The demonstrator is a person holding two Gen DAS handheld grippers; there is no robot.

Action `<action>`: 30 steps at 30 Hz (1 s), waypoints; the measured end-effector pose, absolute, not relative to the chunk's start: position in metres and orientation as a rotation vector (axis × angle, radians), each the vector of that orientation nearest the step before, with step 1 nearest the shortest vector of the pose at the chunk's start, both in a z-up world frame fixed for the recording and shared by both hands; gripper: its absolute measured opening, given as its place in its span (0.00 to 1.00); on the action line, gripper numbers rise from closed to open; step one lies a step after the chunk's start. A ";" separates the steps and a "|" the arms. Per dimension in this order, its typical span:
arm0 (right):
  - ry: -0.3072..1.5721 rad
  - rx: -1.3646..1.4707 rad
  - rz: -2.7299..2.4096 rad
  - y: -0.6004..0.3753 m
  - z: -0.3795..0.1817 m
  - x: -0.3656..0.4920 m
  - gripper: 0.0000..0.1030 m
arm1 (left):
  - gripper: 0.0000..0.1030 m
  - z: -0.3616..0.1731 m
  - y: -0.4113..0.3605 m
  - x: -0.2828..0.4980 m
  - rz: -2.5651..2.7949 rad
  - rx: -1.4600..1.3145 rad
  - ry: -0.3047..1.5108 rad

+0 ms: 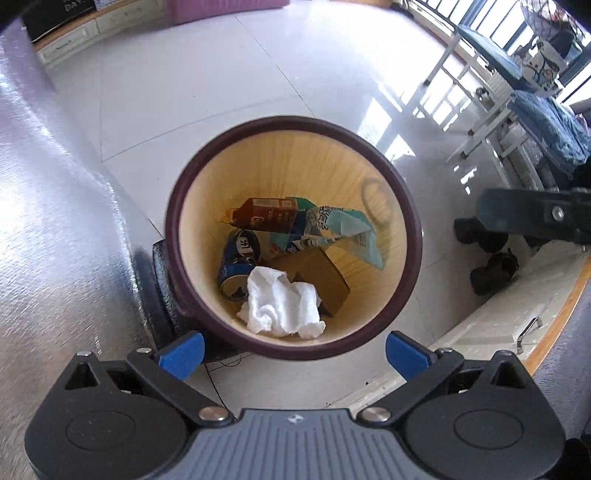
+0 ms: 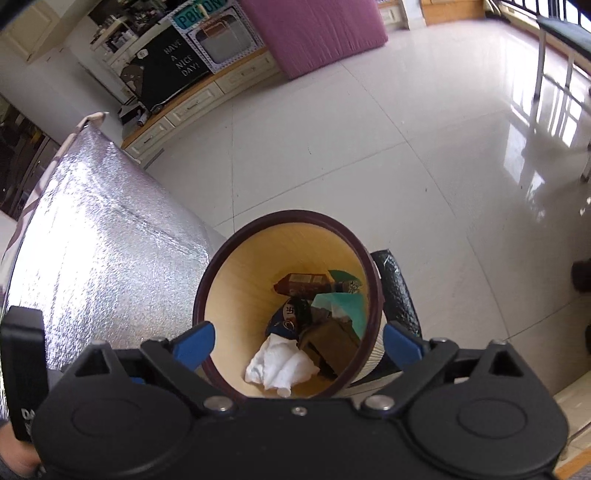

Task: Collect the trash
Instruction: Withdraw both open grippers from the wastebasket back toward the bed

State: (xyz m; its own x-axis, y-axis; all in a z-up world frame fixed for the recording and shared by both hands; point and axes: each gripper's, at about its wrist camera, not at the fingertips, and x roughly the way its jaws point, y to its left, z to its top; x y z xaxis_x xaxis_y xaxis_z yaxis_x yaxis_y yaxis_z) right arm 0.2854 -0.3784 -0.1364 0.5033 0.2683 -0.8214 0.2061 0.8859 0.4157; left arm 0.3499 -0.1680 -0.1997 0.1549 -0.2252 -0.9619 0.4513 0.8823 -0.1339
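Left claw point(image 1: 293, 350) wide open, nothing between its blue fingertips point(image 1: 183, 352), hanging above the trash bin point(image 1: 408, 221). Right claw point(image 2: 298, 341) also spread wide and empty, over the same bin point(image 2: 207, 295). Bin is round, dark maroon rim, light wood-look inner wall, standing on the white tile floor point(image 1: 221, 92). Inside, nearest: crumpled white tissue point(image 1: 282, 304), touching a blue drink can point(image 1: 236, 264) and a brown cardboard box point(image 1: 325, 277). Farther in: teal snack wrapper point(image 1: 343, 229) leaning on the wall, red-brown carton point(image 1: 267, 214) behind it. Silver foil-covered surface point(image 2: 103, 240) just beside bin. Beyond: pink block point(image 2: 317, 29), black sign reading "HAVE A NICE DAY" point(image 2: 177, 62).
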 end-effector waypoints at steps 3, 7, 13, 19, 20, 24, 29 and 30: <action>1.036 0.471 0.048 -0.374 -0.126 0.275 1.00 | 1.00 -0.186 -0.159 0.341 -0.470 0.191 1.307; 1.014 0.440 0.051 -0.369 -0.113 0.261 1.00 | 1.00 -0.173 -0.148 0.328 -0.451 0.170 1.282; 0.990 0.376 0.053 -0.360 -0.099 0.241 1.00 | 1.00 -0.148 -0.134 0.310 -0.431 0.136 1.225; 0.960 0.345 0.033 -0.355 -0.085 0.219 1.00 | 1.00 -0.123 -0.119 0.291 -0.414 0.084 1.141; 0.955 0.336 0.029 -0.354 -0.083 0.216 1.00 | 1.00 -0.118 -0.117 0.288 -0.408 0.085 1.124; 0.940 0.285 0.004 -0.350 -0.075 0.203 1.00 | 1.00 -0.101 -0.109 0.275 -0.389 0.069 1.068; 0.919 0.219 -0.003 -0.341 -0.066 0.189 1.00 | 1.00 -0.084 -0.104 0.260 -0.377 0.070 1.013; 0.913 0.212 -0.004 -0.340 -0.064 0.186 1.00 | 1.00 -0.081 -0.103 0.257 -0.376 0.068 1.004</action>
